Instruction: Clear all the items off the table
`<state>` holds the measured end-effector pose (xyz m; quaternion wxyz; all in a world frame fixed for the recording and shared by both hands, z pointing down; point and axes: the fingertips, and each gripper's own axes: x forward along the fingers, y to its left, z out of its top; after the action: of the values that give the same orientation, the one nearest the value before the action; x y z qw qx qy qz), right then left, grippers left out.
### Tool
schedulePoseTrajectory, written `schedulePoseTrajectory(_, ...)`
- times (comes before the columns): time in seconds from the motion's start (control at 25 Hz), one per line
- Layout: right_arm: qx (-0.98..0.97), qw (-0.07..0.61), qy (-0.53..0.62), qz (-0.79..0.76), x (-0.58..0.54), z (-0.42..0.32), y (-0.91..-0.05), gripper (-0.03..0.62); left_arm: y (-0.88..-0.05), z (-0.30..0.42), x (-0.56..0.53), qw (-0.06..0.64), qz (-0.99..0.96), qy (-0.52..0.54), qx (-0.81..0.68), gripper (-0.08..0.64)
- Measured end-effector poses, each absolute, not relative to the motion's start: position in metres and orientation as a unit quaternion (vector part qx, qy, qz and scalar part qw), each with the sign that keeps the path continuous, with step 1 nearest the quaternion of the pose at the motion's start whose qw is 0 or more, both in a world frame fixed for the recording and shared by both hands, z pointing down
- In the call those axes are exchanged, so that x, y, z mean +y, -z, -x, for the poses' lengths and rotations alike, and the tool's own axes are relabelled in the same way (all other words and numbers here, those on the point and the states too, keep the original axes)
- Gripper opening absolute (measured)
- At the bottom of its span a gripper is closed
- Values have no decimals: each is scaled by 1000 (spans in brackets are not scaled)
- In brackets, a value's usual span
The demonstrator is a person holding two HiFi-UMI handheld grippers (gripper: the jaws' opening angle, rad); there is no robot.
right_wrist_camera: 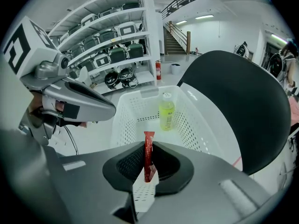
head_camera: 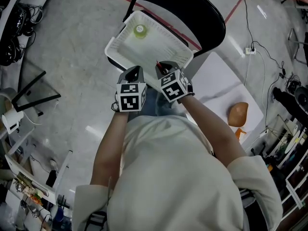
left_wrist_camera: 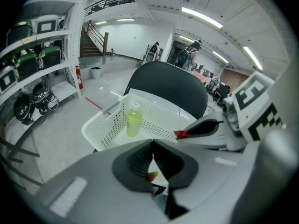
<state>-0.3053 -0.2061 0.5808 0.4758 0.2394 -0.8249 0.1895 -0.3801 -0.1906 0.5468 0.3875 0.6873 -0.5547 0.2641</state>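
A white perforated basket (head_camera: 115,44) sits on a black chair (head_camera: 192,8), with a yellow-green drink bottle (head_camera: 139,31) standing in its far end. Both grippers hover side by side over the basket's near rim. My right gripper (head_camera: 163,67) is shut on a thin red stick packet (right_wrist_camera: 148,153), which stands upright between its pads and points toward the bottle (right_wrist_camera: 166,111). My left gripper (left_wrist_camera: 152,146) has its pads touching at the tips; a small reddish speck shows in the gap behind them, and I cannot tell what it is. The red packet's tip (left_wrist_camera: 182,134) shows in the left gripper view.
A white table (head_camera: 216,85) lies to the right of the chair with a brown-orange object (head_camera: 238,113) on it. Cables and a power strip (head_camera: 250,50) run over the floor at the right. Shelving with cases (right_wrist_camera: 112,45) stands beyond the basket.
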Motion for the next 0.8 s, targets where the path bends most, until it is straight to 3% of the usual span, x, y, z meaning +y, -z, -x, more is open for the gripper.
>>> schedulePoseTrajectory(0.04, -827, 471, -196, -237, -206, 307, -581, 40, -547, 381, -191, 388, -687, -265, -554, 9)
schedulePoseTrajectory(0.08, -828, 466, -206, -233, -204, 309, -582, 105, -547, 381, -191, 388, -688, -266, -553, 9)
schedulePoseTrajectory(0.12, -828, 463, -218, -228, -203, 311, -584, 209, -547, 382, -191, 388, -688, -267, -553, 9)
schedulePoseTrajectory(0.16, -828, 461, -226, -224, -201, 312, -585, 253, -548, 382, -191, 388, -688, -268, -552, 9)
schedulePoseTrajectory(0.72, -828, 466, -220, -222, -203, 310, -582, 232, -544, 377, -199, 381, -698, -273, -541, 9)
schedulePoseTrajectory(0.8, -826, 469, -214, -228, -204, 306, -580, 174, -543, 375, -199, 379, -699, -274, -540, 9)
